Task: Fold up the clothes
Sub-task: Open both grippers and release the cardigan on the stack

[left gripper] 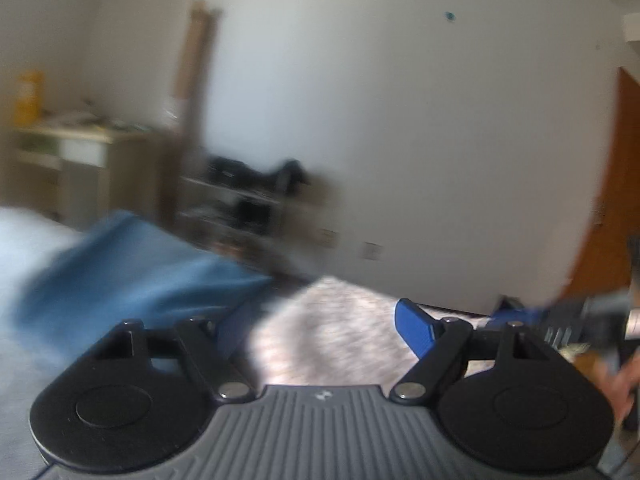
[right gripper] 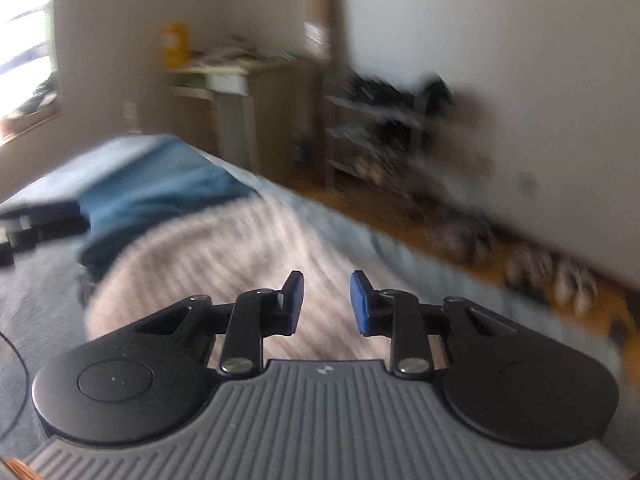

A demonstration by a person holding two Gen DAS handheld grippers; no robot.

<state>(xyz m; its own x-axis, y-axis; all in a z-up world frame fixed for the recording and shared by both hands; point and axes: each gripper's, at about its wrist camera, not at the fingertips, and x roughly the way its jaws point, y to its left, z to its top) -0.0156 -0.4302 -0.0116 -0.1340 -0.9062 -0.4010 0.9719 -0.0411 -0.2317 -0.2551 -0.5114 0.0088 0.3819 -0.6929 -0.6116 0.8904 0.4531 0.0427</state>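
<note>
A pink-and-white striped garment [right gripper: 224, 248] lies bunched on the grey-blue bed [right gripper: 36, 280]. A blue cloth [right gripper: 160, 192] lies behind it. My right gripper [right gripper: 326, 300] is open and empty just above the striped garment's near edge. In the left wrist view the striped garment [left gripper: 332, 328] lies between the wide-open fingers of my left gripper [left gripper: 324, 328], and the blue cloth [left gripper: 132, 272] is at the left. The left gripper holds nothing. The right gripper's body [left gripper: 580, 316] shows at the far right of that view. Both views are motion-blurred.
A small desk [right gripper: 240, 92] with a yellow object [right gripper: 174, 44] stands by the far wall. A shoe rack [right gripper: 384, 128] and several shoes [right gripper: 560, 276] stand on the wooden floor to the right of the bed. A wooden door [left gripper: 616, 184] is at the right.
</note>
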